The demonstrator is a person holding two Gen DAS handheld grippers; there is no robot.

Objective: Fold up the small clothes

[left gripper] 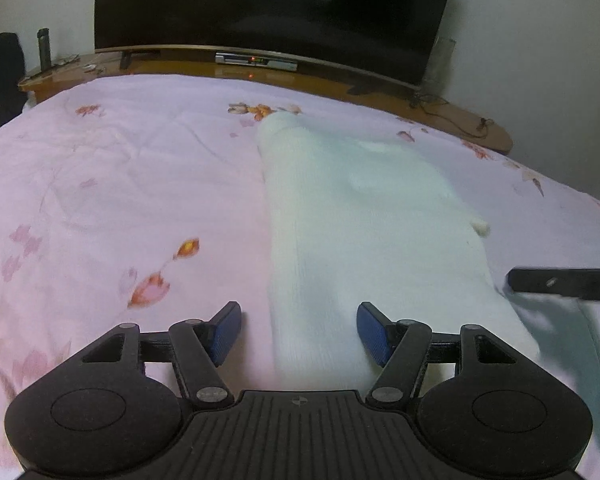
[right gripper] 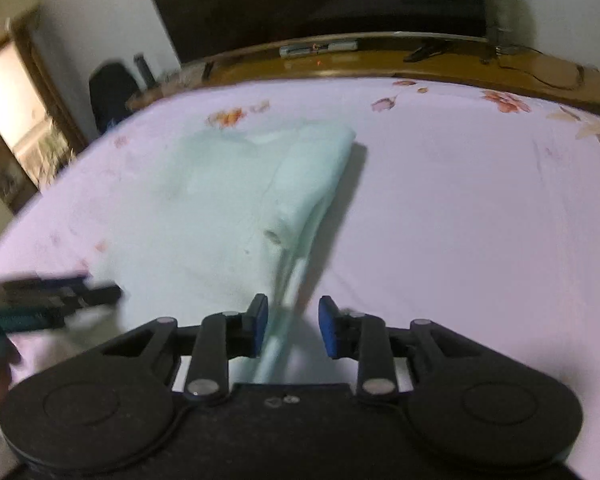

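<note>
A pale mint-white knitted garment [left gripper: 360, 220] lies flat and lengthwise on the pink floral bedspread [left gripper: 120, 184]. My left gripper [left gripper: 298, 312] hovers open over its near left edge, which runs between the blue pads [left gripper: 226, 332] without touching them. In the right wrist view the same garment [right gripper: 220, 200] has a doubled right edge that rises toward the camera. That edge passes between the narrowly parted pads [right gripper: 260, 328] of my right gripper [right gripper: 292, 308], with gaps on both sides. The right gripper [left gripper: 560, 282] and the left gripper [right gripper: 60, 298] each show, blurred, in the other's view.
A large dark television [left gripper: 276, 8] stands on a long wooden cabinet [left gripper: 380, 88] beyond the bed's far edge, with a silver set-top box [left gripper: 256, 60] under it. A dark bag [left gripper: 0, 72] and a bottle [left gripper: 44, 46] sit at the far left. Cables [left gripper: 460, 120] trail at the right.
</note>
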